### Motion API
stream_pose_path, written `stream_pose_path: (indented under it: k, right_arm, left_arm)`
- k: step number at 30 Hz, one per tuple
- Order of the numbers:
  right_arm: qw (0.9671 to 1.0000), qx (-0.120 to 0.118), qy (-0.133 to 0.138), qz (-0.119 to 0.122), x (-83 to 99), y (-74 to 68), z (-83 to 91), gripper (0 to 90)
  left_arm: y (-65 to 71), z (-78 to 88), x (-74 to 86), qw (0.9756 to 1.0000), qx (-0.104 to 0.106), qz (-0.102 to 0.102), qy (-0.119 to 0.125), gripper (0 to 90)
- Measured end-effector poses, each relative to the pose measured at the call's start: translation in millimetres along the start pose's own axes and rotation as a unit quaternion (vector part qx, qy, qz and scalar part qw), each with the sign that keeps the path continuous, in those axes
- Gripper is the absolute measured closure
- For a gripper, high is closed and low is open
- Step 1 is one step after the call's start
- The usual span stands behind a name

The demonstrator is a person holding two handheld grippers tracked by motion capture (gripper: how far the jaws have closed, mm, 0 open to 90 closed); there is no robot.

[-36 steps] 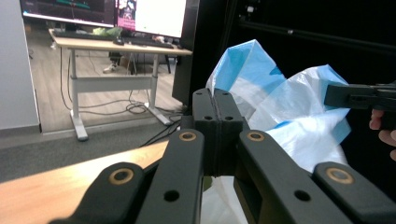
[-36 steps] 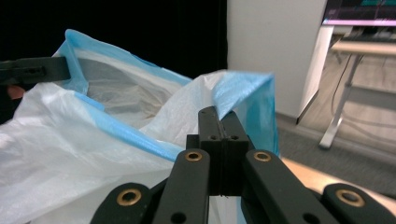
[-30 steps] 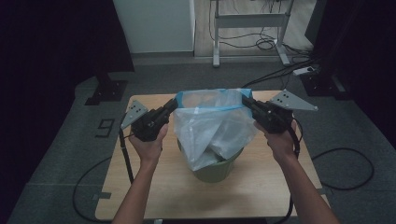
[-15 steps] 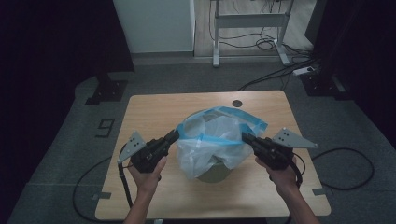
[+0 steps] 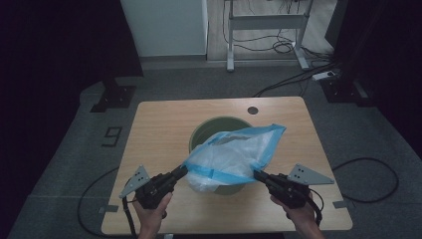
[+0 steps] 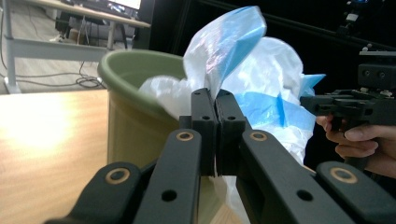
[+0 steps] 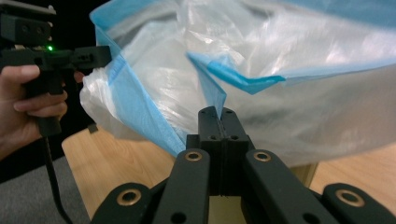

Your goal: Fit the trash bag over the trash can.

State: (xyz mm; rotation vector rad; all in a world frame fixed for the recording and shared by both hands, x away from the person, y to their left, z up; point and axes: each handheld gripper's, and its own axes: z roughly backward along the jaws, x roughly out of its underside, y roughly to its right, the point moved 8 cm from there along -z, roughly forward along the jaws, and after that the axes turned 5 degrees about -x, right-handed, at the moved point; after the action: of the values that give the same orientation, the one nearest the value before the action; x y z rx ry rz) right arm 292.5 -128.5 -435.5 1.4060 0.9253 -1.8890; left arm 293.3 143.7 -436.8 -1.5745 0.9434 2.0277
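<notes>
A translucent white plastic bag with a blue rim hangs partly in a green bin at the table's middle and drapes over the bin's near side. My left gripper is shut on the bag's rim at its near left corner. My right gripper is shut on the rim at the near right. In the left gripper view the jaws pinch the thin film beside the bin. In the right gripper view the jaws clamp a blue fold of the bag, with the left gripper beyond.
The wooden table has a round cable hole near its far edge. Both hands are close to the table's near edge. Cables trail on the grey floor, and a white cabinet and a desk frame stand behind.
Both hands have come down and toward the near edge, pulling the bag's rim with them. The bin's far rim, covered before, is now exposed.
</notes>
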Motion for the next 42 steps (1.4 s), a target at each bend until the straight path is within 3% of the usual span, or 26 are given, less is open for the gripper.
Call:
stream_pose_path:
  k: [8, 14, 17, 22, 24, 27, 34, 37, 39, 42]
  right_arm:
    - [0.9995, 0.001, -0.028, 0.012, 19.2, -2.9, -4.9, 88.9]
    - [0.9981, 0.016, -0.056, 0.017, 30.6, 0.8, -10.6, 88.9]
    - [0.9981, 0.020, -0.056, 0.016, 28.5, 2.7, -10.9, 88.8]
    - [0.9974, 0.024, -0.061, 0.028, 22.9, 1.7, -12.0, 88.8]
    - [0.9972, 0.025, -0.063, 0.030, 22.5, 1.2, -12.9, 88.8]
    - [0.9971, 0.025, -0.065, 0.031, 22.9, 0.5, -14.2, 88.8]
    - [0.9968, 0.025, -0.067, 0.036, 23.2, -1.2, -14.4, 88.8]
    - [0.9966, 0.024, -0.068, 0.040, 22.7, -0.8, -13.2, 88.8]
    - [0.9967, 0.024, -0.067, 0.039, 22.9, -0.4, -12.3, 88.8]
    - [0.9969, 0.021, -0.066, 0.038, 24.7, -1.7, -11.0, 88.8]
  left_arm:
    - [-4.6, 2.8, 16.0, 0.9998, -0.004, 0.001, -0.017, 88.4]
    - [-6.1, 2.9, 21.9, 0.9997, -0.006, 0.001, -0.024, 85.8]
    - [-0.1, 5.7, 10.1, 0.9998, -0.012, -0.010, -0.011, 70.1]
    - [17.4, 3.0, -14.5, 0.9988, -0.015, -0.041, -0.022, 39.9]
    - [22.3, -2.7, -22.6, 0.9978, -0.019, -0.053, -0.035, 33.4]
    - [25.5, -15.0, -33.7, 0.9957, -0.025, -0.071, -0.054, 31.1]
    - [27.8, -43.7, -54.4, 0.9924, -0.028, -0.093, -0.076, 36.4]
    - [25.1, -54.1, -58.2, 0.9904, -0.034, -0.099, -0.090, 47.3]
    - [21.2, -60.3, -58.8, 0.9889, -0.038, -0.100, -0.104, 59.7]
    - [16.7, -64.9, -58.9, 0.9895, -0.040, -0.092, -0.104, 77.2]
